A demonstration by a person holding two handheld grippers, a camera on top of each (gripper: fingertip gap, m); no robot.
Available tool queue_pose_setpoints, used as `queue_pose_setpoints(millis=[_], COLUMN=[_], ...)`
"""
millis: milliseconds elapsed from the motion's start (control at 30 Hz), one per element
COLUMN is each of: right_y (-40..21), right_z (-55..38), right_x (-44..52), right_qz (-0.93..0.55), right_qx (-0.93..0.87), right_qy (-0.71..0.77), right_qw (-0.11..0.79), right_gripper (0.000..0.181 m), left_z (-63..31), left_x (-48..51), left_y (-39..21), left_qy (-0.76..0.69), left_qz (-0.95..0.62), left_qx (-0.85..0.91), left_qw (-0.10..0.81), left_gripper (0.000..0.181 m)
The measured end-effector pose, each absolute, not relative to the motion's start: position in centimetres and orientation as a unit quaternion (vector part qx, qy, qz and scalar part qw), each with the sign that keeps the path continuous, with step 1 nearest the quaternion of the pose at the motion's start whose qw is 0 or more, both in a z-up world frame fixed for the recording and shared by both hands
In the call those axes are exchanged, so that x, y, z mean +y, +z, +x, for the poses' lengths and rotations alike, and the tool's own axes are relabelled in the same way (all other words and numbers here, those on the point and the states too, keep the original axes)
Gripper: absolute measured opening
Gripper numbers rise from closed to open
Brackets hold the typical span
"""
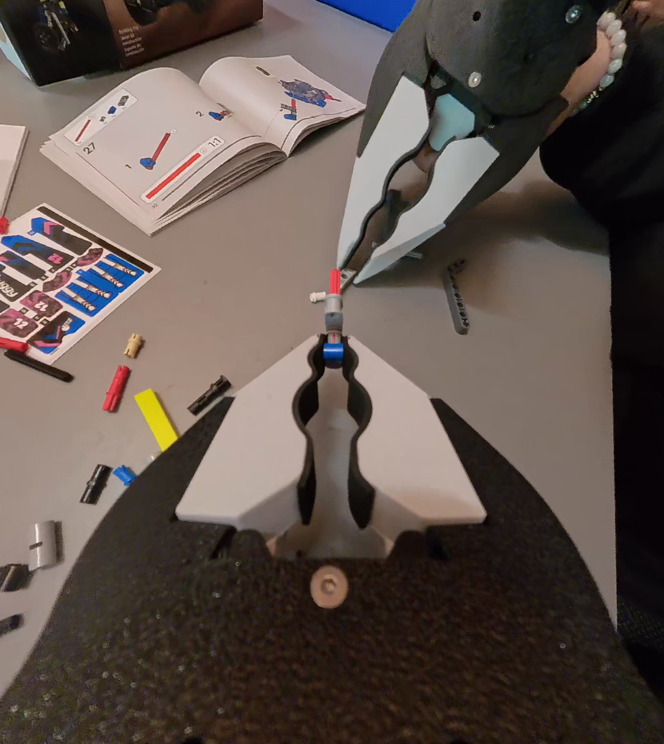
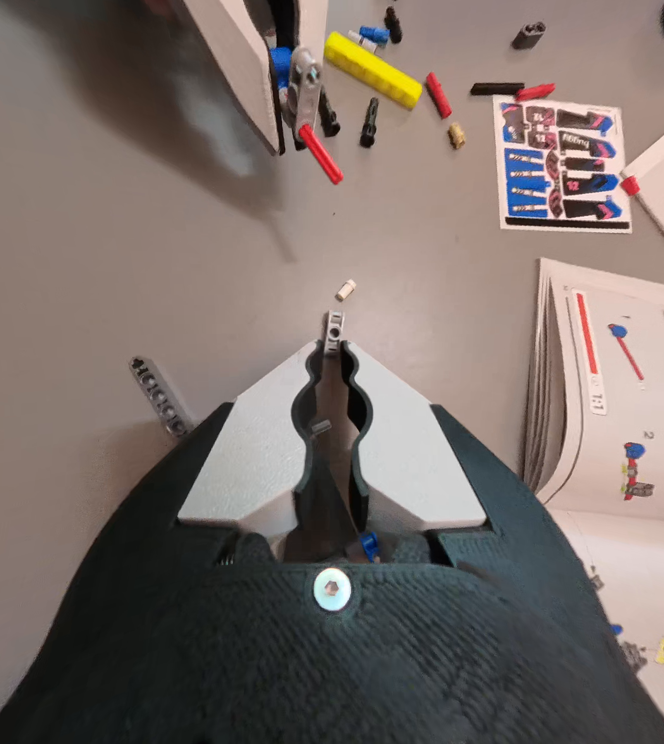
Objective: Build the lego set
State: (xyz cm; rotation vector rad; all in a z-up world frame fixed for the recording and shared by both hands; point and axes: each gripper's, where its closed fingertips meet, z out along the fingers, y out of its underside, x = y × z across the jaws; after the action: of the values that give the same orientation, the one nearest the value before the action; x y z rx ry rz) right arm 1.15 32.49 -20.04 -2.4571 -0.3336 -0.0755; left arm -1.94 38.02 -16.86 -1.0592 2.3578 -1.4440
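Note:
My left gripper [image 1: 332,342] is shut on a blue connector [image 1: 332,354] at the end of a red axle [image 1: 334,280]. Grey connectors [image 1: 332,312] sit on the axle. The axle points away from me, above the grey table. My right gripper [image 2: 332,344] is shut on a small grey connector [image 2: 334,332]. In the left wrist view the right gripper [image 1: 348,277] comes in from the upper right, with its tips right beside the axle's free end. In the right wrist view the axle assembly [image 2: 302,92] hangs from the left gripper's fingers [image 2: 242,60], farther off.
An open instruction booklet [image 1: 185,133] and a sticker sheet [image 1: 48,277] lie on the left. Loose parts are scattered there: a yellow brick [image 1: 155,418], red and black pins, a tan pin [image 1: 134,345]. A white pin [image 1: 316,297] and a grey beam [image 1: 457,298] lie near the grippers. The box [image 1: 121,32] is at the back. The gap from one gripper's tips to the other's is roughly 8 cm. My left tips are roughly 9 cm from the yellow brick [image 1: 155,418]. My right wrist view [image 2: 393,76] looks at it from another angle.

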Motion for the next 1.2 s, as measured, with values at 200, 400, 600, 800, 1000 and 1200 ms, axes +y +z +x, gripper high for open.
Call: queue_pose_setpoints(millis=[200, 400, 600, 800, 1000, 1200], right_y=[-19.5, -19.7, -18.1, -19.3, -19.6, -20.0], right_z=[1.0, -0.9, -1.2, -0.7, -1.3, -1.4], right_x=[33.0, 32.8, 33.2, 33.5, 34.1, 33.9], right_qz=[-0.907, -0.871, -0.891, -0.933, -0.932, -0.928], right_qx=[-0.226, -0.339, -0.265, -0.125, -0.122, -0.165], right_qy=[-0.143, -0.215, -0.148, -0.040, 0.004, -0.003], right_qw=[0.326, 0.284, 0.338, 0.336, 0.342, 0.335], right_gripper=[0.006, 0.009, 0.027, 0.030, 0.007, 0.006], left_z=[-2.0, -1.8, -2.0, -2.5, -2.7, -3.0], left_x=[38.5, 38.7, 38.9, 38.3, 38.0, 37.7], left_y=[-17.6, -17.6, -17.4, -17.6, -18.0, -18.1], left_qy=[-0.466, -0.460, -0.461, -0.457, -0.455, -0.455], left_qz=[-0.373, -0.377, -0.377, -0.369, -0.363, -0.358], left_qx=[0.798, 0.799, 0.798, 0.806, 0.811, 0.814], left_qw=[0.084, 0.093, 0.091, 0.073, 0.062, 0.052], left_gripper=[0.004, 0.004, 0.004, 0.004, 0.004, 0.004])
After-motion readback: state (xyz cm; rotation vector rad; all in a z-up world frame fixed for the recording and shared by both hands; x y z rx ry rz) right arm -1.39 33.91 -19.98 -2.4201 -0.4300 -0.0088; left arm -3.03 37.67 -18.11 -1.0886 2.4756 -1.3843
